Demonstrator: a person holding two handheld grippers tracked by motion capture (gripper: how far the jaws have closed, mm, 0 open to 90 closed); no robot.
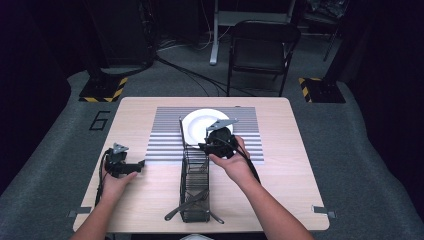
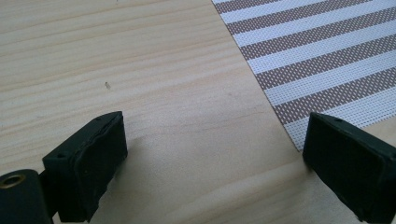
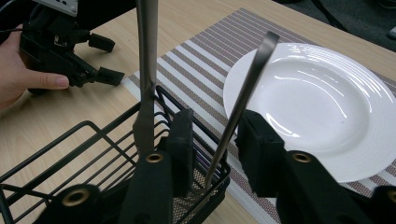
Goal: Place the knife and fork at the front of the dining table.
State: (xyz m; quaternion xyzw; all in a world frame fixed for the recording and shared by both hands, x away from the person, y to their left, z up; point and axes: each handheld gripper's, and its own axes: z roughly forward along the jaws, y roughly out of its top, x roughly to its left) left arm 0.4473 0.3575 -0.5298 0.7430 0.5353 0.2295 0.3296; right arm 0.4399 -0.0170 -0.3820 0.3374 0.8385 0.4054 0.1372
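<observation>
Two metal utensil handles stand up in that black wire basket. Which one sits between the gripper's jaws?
The slanted handle leaning toward the white plate sits between the right gripper's open jaws. The upright one stands outside them, on the left gripper's side.

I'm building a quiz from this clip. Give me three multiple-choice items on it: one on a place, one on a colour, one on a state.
1. Where does the plate lie?
A. on the striped placemat
B. in the wire basket
C. on the chair

2. What colour is the plate?
A. black
B. white
C. red

3. How stands the left gripper?
A. shut on a knife
B. shut on the plate
C. open over bare table

Answers:
1 A: the high view shows it on the placemat, behind the basket.
2 B: it shows white in the right gripper view.
3 C: in the left gripper view the jaws stand wide apart with nothing between them.
</observation>
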